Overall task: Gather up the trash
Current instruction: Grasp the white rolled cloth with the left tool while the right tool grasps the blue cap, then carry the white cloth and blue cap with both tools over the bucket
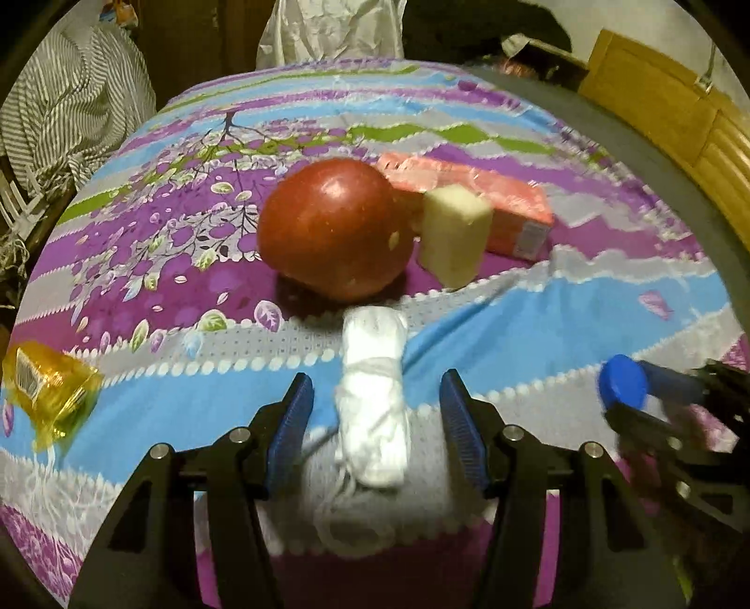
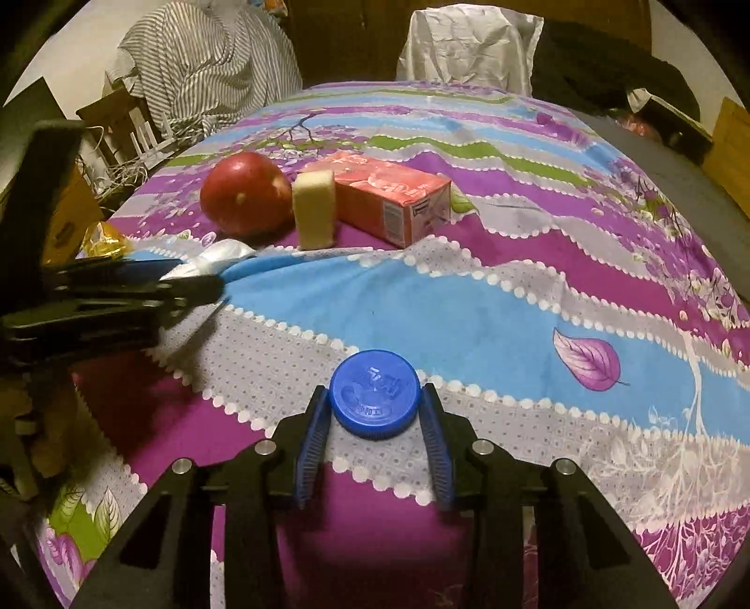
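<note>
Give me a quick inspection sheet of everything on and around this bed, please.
Surface: patterned bedsheet, wrinkled.
Job's things: blue bottle cap; white wad; yellow wrapper.
Clutter: red apple, sponge and pink carton grouped together.
Grippers: right gripper shut on the cap; left gripper open, the wad between its fingers untouched.
Cables: tangled wires beside the bed.
Surroundings: striped cloth, white bag, wooden furniture.
</note>
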`<action>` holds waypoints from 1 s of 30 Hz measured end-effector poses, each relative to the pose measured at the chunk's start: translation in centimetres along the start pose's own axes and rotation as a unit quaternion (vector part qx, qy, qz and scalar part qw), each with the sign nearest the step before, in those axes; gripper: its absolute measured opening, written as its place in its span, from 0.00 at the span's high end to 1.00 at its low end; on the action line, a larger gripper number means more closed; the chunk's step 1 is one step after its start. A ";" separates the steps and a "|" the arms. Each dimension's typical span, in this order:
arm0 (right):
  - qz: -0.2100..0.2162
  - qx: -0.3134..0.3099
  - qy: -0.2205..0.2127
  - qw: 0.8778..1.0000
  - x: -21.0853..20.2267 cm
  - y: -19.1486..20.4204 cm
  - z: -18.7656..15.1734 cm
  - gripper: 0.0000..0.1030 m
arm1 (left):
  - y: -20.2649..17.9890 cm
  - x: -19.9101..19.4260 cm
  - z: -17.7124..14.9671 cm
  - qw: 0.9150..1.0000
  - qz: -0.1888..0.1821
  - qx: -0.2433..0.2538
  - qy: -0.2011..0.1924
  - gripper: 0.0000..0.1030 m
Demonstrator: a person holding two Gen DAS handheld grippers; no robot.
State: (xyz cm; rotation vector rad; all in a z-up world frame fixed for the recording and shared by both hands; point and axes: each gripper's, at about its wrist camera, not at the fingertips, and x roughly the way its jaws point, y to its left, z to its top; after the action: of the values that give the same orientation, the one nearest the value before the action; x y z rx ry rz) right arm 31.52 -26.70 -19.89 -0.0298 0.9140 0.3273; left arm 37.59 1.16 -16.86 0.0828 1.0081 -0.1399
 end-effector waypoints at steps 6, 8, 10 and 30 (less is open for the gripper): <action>-0.002 -0.004 0.001 1.000 0.4 0.2 0.1 0.58 | -0.4 0.1 -0.2 1.000 0.009 0.009 -0.009 0.76; -0.005 -0.007 0.001 1.000 0.5 0.4 0.2 0.58 | -0.4 0.1 -0.2 1.000 0.012 0.010 -0.013 0.76; -0.011 -0.010 -0.003 1.000 0.4 0.5 0.1 0.60 | -0.2 -0.4 -0.4 1.000 0.015 0.003 -0.021 0.77; -0.029 0.002 -0.240 0.970 -18.0 8.5 -2.9 0.60 | 0.4 -20.6 -8.6 0.970 0.056 -0.056 -0.229 0.76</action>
State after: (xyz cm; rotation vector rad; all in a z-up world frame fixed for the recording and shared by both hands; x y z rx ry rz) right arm 16.65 -23.86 -6.65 0.0259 0.4316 0.2621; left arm 19.58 4.30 -3.96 0.0026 0.5463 0.0034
